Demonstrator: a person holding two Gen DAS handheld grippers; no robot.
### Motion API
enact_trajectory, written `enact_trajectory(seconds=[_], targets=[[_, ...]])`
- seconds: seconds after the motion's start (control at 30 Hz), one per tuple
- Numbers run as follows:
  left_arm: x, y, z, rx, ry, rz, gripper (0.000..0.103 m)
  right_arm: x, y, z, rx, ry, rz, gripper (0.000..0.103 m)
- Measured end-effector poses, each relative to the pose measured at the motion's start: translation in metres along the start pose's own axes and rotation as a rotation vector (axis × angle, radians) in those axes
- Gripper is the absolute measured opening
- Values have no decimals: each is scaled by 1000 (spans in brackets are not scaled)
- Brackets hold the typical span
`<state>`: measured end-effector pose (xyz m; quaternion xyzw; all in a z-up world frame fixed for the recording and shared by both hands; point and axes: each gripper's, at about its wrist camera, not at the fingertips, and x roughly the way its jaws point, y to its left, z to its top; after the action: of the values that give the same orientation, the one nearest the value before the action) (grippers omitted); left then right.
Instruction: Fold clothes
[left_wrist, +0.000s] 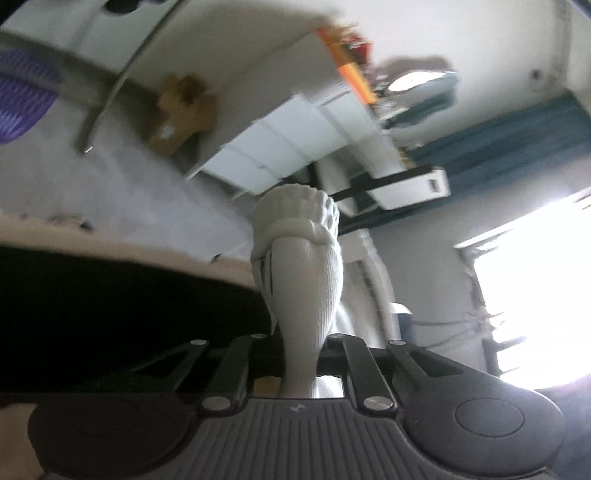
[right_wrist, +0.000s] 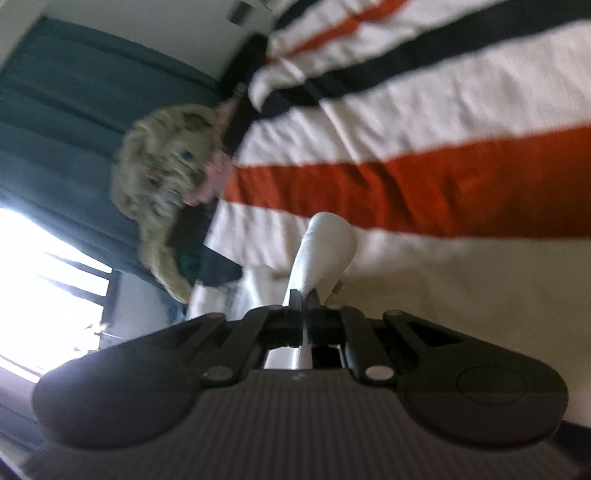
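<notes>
Both clamped on a white sock, left gripper (left_wrist: 301, 343) pinching the ribbed end (left_wrist: 295, 236), right gripper (right_wrist: 303, 295) the other end (right_wrist: 325, 254) above the striped bedspread (right_wrist: 424, 122); apparently lifted, fold not yet made.

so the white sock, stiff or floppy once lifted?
Likely floppy: the white sock bunches and folds at its ribbed cuff above the left gripper. Probably light, thin knit. Grippy rather than slippery, judging by its texture.
</notes>
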<state>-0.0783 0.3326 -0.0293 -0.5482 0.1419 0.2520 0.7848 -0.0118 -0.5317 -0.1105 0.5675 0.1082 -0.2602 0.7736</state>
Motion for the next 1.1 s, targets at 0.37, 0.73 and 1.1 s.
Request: enact_trajectory(seconds=[0.37, 0.73, 1.1], targets=[[35, -92, 16, 91, -54, -72, 10, 38, 104, 12, -180, -54, 81, 5], [255, -228, -15, 377, -121, 103, 11, 257, 210, -45, -437, -68, -117, 5], [376, -251, -31, 525, 22, 238, 14, 362, 190, -96, -613, -65, -314, 5]])
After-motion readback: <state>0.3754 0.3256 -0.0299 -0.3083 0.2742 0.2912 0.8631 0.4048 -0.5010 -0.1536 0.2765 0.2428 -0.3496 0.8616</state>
